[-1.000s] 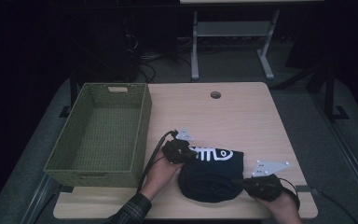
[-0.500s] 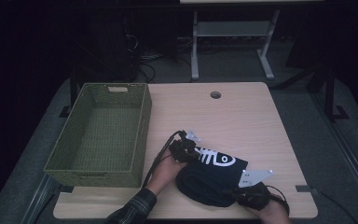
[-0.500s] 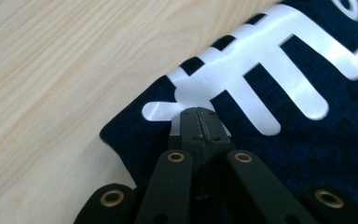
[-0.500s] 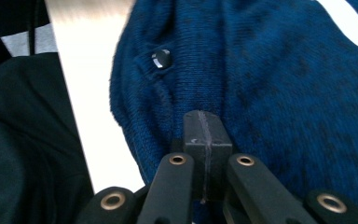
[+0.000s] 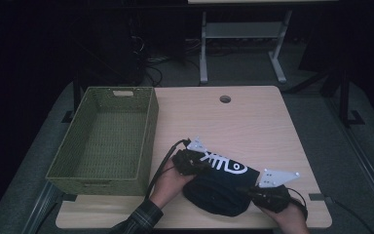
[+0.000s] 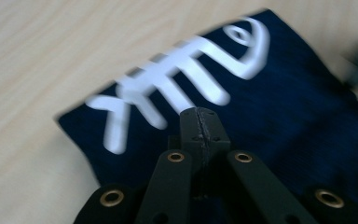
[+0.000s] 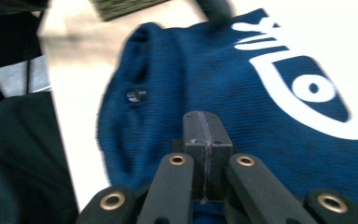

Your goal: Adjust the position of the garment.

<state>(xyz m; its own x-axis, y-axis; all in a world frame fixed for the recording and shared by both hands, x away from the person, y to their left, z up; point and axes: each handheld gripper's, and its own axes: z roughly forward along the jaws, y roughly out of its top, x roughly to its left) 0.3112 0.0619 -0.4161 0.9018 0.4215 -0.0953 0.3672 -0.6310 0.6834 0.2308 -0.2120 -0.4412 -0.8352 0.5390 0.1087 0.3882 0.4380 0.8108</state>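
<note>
Navy knit shirt (image 5: 221, 187) with a white fishbone print lies near the counter's (image 5: 253, 122) front edge. I have the left gripper (image 5: 191, 163) and right gripper (image 5: 265, 192) on opposite ends, jaws together. Lift both ends evenly toward the green basket (image 5: 102, 141), keeping the fabric off the rim.

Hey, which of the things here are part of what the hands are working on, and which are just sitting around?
In the job:
- dark blue garment with white fishbone print
- left gripper, shut over it
- right gripper, shut over it
- green basket, empty, beside the garment; probably its destination

Just lying about:
- table with its cable hole
- white stand behind the table
</note>
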